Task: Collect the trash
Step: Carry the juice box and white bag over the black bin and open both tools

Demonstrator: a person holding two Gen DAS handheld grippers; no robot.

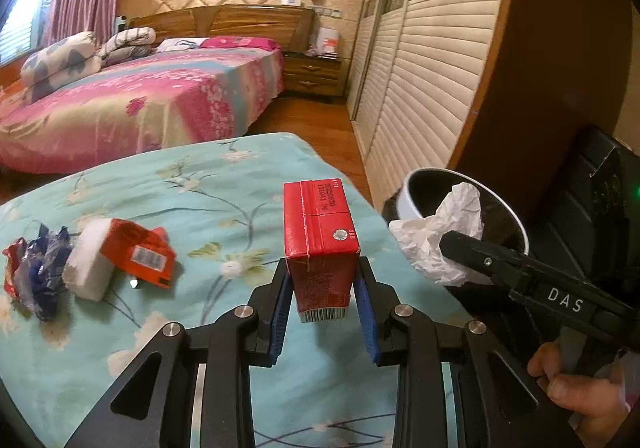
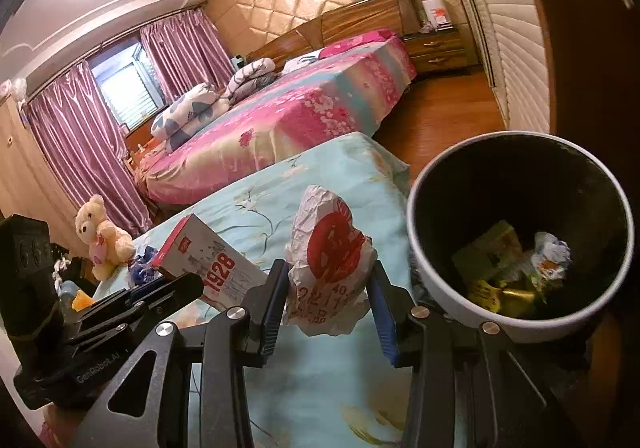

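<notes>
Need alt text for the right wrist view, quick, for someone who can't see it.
The right gripper holds a crumpled white-and-red paper wrapper above a light blue floral cloth, beside a white bin already holding some trash. The left gripper holds a carton at left.

A: What lies beyond? A large bed point(image 1: 140, 104) in a pink floral cover; folded quilts point(image 1: 76, 56) heaped at its far side.
B: And by the wall? A wooden nightstand point(image 1: 314, 74); pink curtains point(image 2: 80, 128) at the window; a teddy bear point(image 2: 102, 236) sitting upright.
</notes>
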